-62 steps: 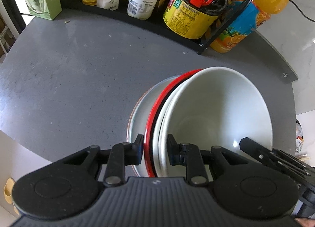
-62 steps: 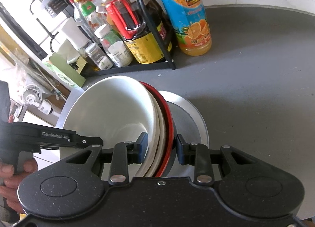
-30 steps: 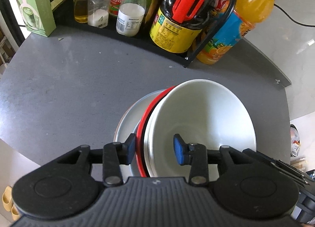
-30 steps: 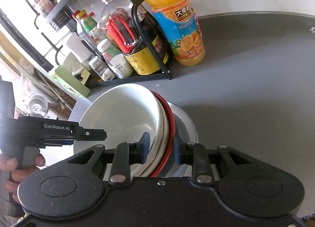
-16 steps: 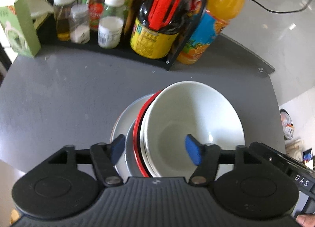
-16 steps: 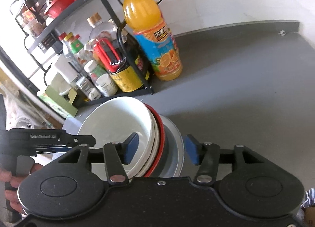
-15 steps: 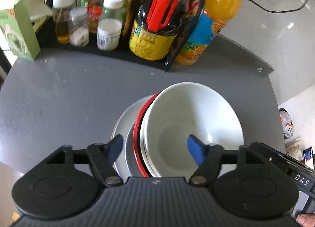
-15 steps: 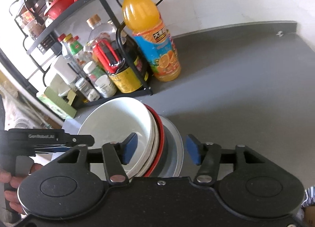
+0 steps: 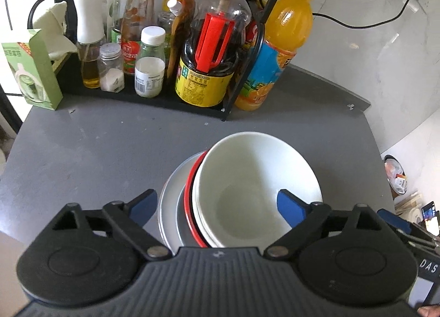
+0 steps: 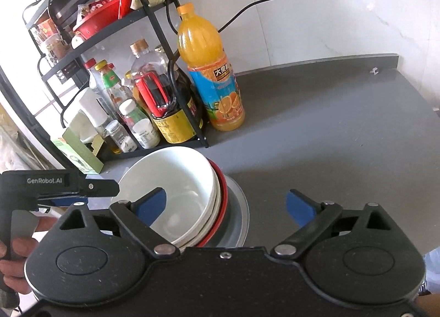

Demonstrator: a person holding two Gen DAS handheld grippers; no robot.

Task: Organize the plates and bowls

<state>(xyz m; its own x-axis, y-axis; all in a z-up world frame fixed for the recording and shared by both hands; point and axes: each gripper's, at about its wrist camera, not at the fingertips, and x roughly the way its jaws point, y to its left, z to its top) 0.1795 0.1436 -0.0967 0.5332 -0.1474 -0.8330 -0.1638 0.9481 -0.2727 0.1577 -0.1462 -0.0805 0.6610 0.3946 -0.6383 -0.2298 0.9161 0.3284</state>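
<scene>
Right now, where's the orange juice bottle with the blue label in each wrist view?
Left wrist: the orange juice bottle with the blue label is upper right of centre, right of the black wire rack.
Right wrist: it stands upper centre, again just right of the rack.
Shared landmark: the white ceramic bowl topping the stack, below the bottle in both views.

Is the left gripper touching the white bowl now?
Apart. In the left wrist view the left gripper is open; its blue fingers flank the white bowl with visible gaps.
</scene>
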